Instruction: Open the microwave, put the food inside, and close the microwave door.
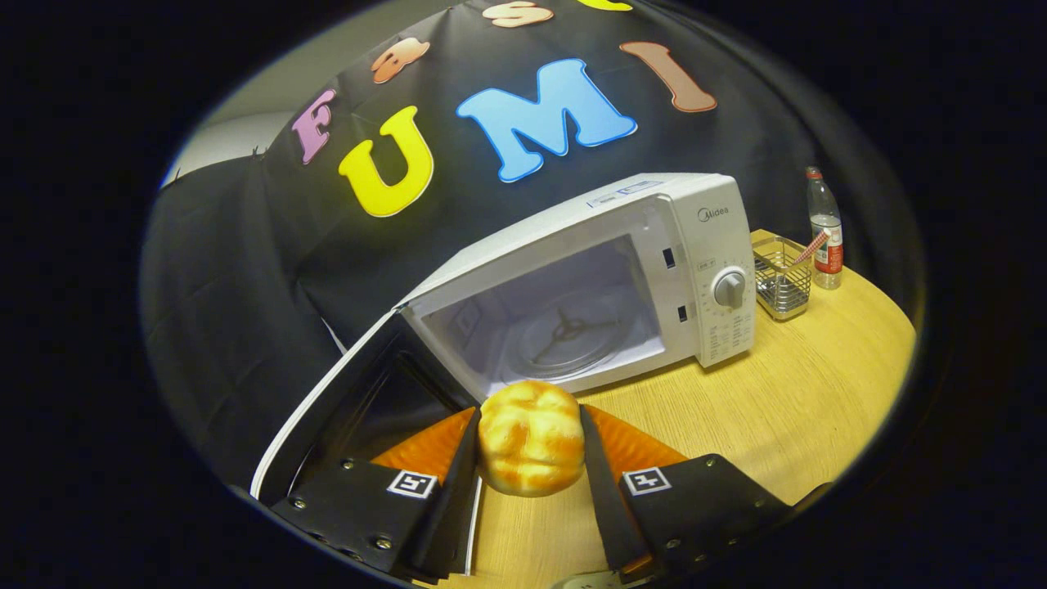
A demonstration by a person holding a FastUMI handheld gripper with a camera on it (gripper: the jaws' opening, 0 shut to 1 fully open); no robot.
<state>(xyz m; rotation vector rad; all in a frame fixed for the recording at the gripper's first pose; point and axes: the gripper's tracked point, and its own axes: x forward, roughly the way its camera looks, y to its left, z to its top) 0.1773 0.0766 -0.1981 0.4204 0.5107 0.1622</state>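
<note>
A golden bread bun (530, 438) sits squeezed between my two fingers, so my gripper (530, 425) is shut on it, held above the wooden table (736, 417). Just beyond the bun stands the white microwave (703, 245) with its cavity exposed and a glass turntable (564, 335) inside. Its dark door (352, 401) hangs swung out to the left of my fingers. The bun is close in front of the cavity's lower lip, outside it.
To the right of the microwave stand a wire mesh holder (783, 278) with a striped stick in it and a plastic bottle (824, 229) with a red label. Bare tabletop stretches ahead of the right finger.
</note>
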